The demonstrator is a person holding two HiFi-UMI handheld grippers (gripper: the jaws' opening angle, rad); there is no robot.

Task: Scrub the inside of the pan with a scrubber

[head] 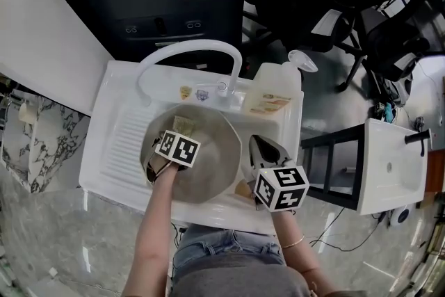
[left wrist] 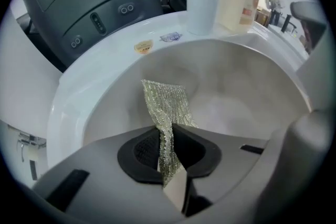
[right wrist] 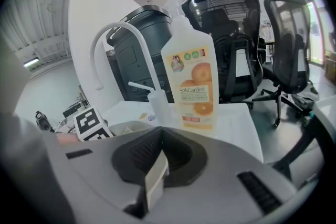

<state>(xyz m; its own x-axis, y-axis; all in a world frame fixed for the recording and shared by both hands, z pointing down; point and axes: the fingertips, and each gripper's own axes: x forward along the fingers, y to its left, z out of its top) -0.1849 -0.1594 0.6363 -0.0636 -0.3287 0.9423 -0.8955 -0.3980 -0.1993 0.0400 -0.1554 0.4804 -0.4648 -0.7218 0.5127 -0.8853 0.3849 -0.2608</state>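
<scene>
A grey pan [head: 212, 174] is seen lying in the basin of a white sink [head: 111, 149], below the arched faucet [head: 186, 49]; a detergent bottle [head: 273, 92] with oranges on its label is stood at the sink's back right corner. The left gripper [head: 174, 134] is set inside the left half of the pan, and its jaws are clenched on a strip of silvery mesh scrubber [head: 183, 124]. In the left gripper view the scrubber [left wrist: 165, 102] is pinched at its lower end and its free end is spread toward the inside of the pan [left wrist: 236, 92], though whether it is pressed against the metal cannot quite be made out. The right gripper [head: 263, 147] is held at the sink's front right edge, just beside the pan's right rim; in the right gripper view its jaws are closed against each other with nothing seen between them, and they are pointed toward the detergent bottle [right wrist: 191, 86] and the faucet [right wrist: 110, 34].
</scene>
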